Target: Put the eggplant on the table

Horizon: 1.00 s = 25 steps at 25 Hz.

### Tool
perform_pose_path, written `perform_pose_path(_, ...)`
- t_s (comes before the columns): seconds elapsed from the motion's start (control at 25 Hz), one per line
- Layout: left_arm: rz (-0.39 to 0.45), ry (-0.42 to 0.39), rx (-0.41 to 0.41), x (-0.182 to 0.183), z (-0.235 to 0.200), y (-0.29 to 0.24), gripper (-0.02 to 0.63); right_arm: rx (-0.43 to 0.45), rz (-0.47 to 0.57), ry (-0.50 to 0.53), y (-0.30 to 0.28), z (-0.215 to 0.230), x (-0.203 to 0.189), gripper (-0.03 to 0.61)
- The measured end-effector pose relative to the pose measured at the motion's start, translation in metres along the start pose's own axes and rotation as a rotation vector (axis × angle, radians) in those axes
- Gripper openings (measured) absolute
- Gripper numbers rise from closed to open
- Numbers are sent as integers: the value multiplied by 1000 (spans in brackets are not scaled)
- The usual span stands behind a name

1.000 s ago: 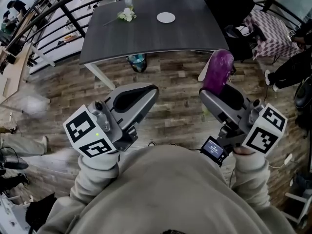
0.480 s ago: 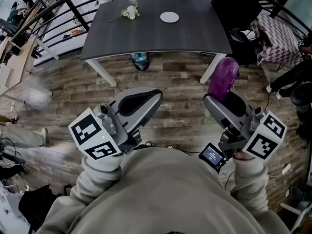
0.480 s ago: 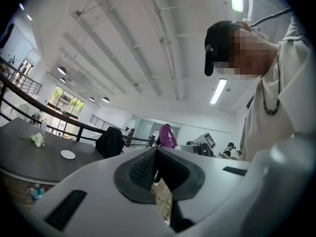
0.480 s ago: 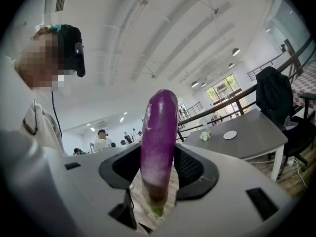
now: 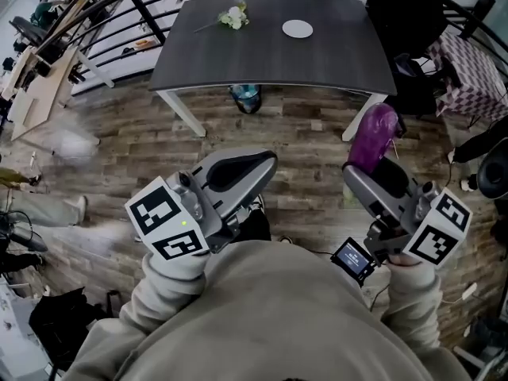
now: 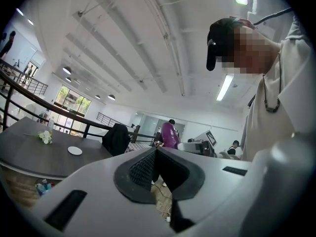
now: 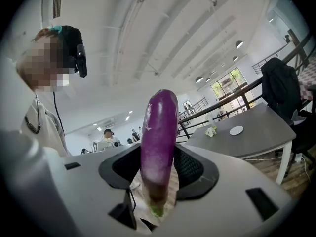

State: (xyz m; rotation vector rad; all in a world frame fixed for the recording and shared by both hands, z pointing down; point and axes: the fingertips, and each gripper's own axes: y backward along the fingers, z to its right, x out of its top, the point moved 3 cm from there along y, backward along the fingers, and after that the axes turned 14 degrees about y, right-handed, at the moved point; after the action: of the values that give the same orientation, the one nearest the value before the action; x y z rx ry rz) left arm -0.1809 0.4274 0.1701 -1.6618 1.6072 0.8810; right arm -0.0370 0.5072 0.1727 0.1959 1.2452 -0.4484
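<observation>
Your right fingers point(image 7: 195, 169) grip the eggplant point(image 7: 159, 137) upright; left fingers point(image 6: 143, 169) closed, empty. Counter point(image 5: 262, 54) well ahead, eggplant not on it yet: approach and set-down remain.

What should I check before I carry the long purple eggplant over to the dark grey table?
1. Grip: the right gripper is closed on the long purple eggplant, which stands upright between its jaws: ok.
2. Left gripper empty, jaws together: ok.
3. Bare spot on the dark grey table, away from the small white round plate and the white flowers: ok.
4. Eggplant over the tabletop: not ok; brown wooden floor lies between.
5. Firmness of the grip: cannot tell.
</observation>
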Motion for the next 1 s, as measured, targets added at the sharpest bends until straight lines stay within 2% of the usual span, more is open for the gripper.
perform_pose_path(0.4,26,-13,-37,20,-30,-16,5,3,-33,21,-29,25,7,212)
perform_pose_path(0.72,37,-3,-58,45,-83,-32,5,-19,-49,-2,-72,63,12,212)
perform_pose_path(1.0,26,-3,-81,86,-139,-24,5,-40,-63,2,-139,81,32,212)
